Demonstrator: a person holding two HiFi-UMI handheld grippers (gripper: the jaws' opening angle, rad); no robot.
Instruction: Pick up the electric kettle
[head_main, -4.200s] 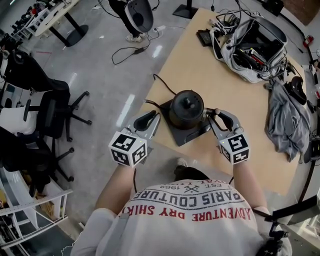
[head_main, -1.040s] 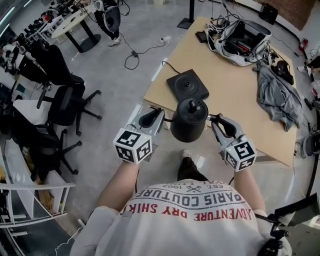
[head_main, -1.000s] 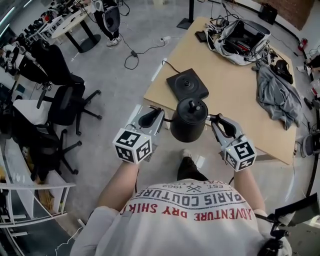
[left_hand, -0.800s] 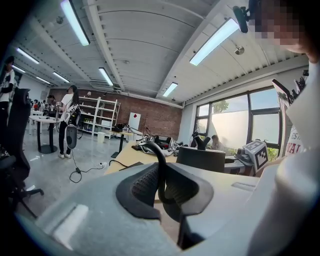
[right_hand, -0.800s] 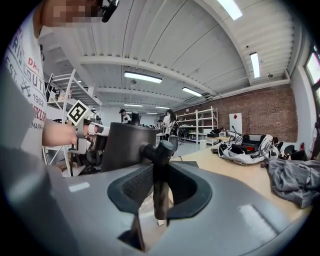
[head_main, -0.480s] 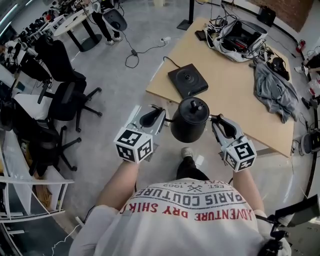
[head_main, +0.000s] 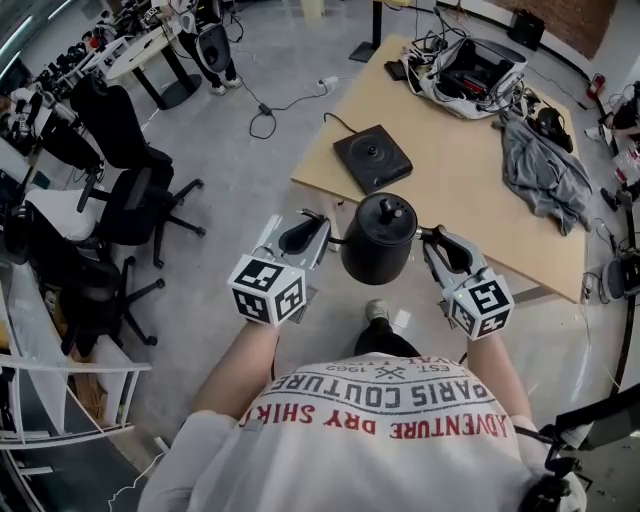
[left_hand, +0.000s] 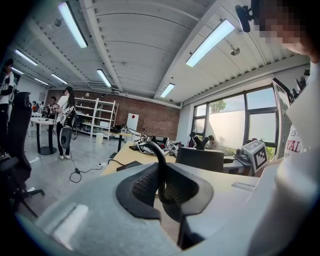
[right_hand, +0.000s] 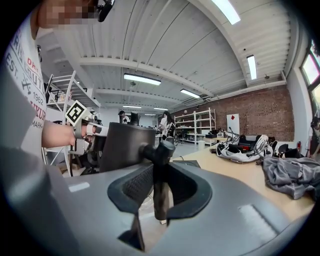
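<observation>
- Electric kettle (head_main: 378, 240) hangs in the air between the two grippers, around the table's near edge when seen from above and well clear of its base.
- Left gripper (head_main: 318, 232) is clamped narrow on the thin curved spout (left_hand: 160, 160), with a pad against it on each side. My guess is that this is for steadying rather than carrying, since a spout that skinny is a poor thing to load.
- Right gripper (head_main: 432, 242) is closed on the handle (right_hand: 159, 190). That's a thicker upright bar, so these jaws stand wider. This is probably where the weight goes.
- Holding it at opposite ends keeps the pot level and stops it swinging, and the lid knob (head_main: 388, 212) points straight up.
- Base (head_main: 372, 157) sits flat on the table (head_main: 470, 210) near the corner, with its cord (head_main: 333, 119) trailing off the edge. It's tethered, so it makes sense that only the pot comes away.
- Further back there's a grey cloth (head_main: 540, 170) and an open bag of cables (head_main: 470, 68), both well apart from the action.
- The pick-up looks basically done to me.
</observation>
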